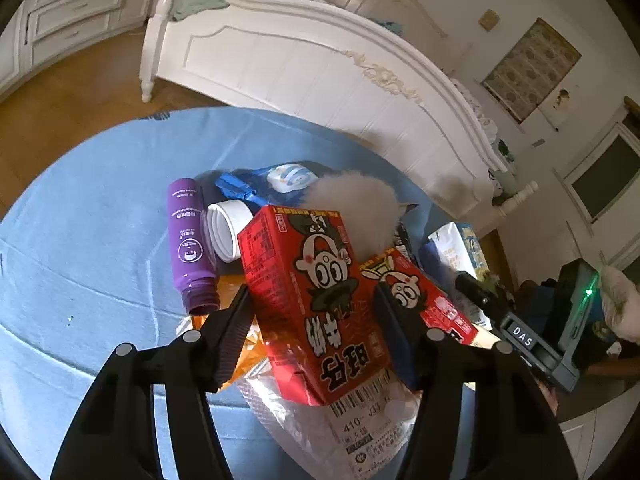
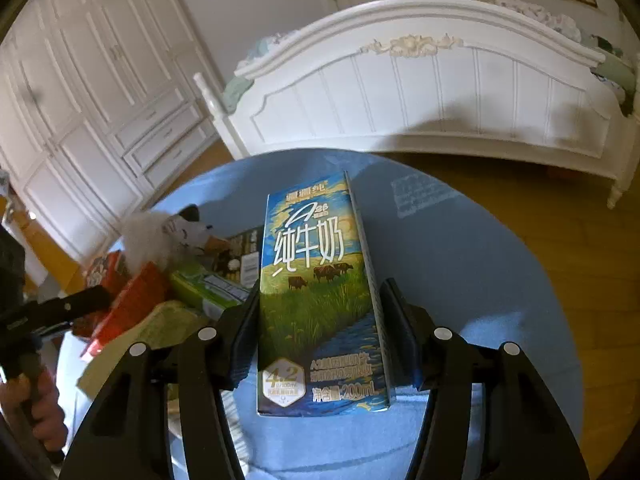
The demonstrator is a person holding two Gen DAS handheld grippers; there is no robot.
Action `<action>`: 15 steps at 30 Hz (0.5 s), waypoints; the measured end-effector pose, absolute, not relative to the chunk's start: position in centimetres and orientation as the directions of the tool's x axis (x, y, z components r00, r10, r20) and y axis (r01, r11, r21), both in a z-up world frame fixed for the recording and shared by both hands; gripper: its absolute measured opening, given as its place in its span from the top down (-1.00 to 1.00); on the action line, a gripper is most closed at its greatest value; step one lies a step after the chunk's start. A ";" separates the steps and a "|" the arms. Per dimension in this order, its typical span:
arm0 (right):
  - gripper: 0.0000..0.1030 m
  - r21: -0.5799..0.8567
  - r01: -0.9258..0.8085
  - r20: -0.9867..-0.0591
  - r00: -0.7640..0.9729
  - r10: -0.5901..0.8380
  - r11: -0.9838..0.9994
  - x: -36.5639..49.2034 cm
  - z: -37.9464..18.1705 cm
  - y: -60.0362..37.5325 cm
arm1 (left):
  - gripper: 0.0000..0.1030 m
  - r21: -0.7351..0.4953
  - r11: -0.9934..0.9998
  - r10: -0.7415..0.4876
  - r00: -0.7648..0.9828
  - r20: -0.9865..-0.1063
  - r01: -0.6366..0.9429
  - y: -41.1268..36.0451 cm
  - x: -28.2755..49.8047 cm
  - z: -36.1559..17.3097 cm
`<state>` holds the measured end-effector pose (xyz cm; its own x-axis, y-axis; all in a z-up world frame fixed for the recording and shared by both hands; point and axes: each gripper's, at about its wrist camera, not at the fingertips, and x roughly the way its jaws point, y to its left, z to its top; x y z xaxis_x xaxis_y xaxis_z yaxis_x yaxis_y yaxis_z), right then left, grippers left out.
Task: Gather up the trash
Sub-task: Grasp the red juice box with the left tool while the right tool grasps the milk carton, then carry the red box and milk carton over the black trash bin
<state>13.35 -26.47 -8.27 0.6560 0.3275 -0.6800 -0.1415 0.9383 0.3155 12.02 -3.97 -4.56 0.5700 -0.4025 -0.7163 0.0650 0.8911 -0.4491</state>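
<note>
A white bed footboard stood beyond the round blue desk. On the desk lay a heap of trash with a purple bottle on its side. The left gripper had its jaws clamped on a red drink carton above the heap. The right gripper had its jaws closed against an upright blue milk carton.
</note>
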 end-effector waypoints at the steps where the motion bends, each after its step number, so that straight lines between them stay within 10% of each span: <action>1: -0.11 0.326 -0.143 -0.672 0.660 0.335 0.935 12.9 -8.1 -26.5 | -0.16 -0.456 0.887 -0.410 0.576 -0.707 0.072 -3.8 11.7 -4.3; 15: -0.11 0.434 -0.210 -0.529 0.728 0.436 0.876 6.3 -1.5 -26.4 | 0.38 -0.474 0.868 -0.447 0.650 -0.614 0.149 -1.1 6.3 -0.2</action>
<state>6.30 -26.42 -1.49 0.7284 0.4360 -0.5285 -0.2099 0.8763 0.4337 6.26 -1.15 -0.21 0.6504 -0.4473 -0.6139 0.1495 0.8678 -0.4739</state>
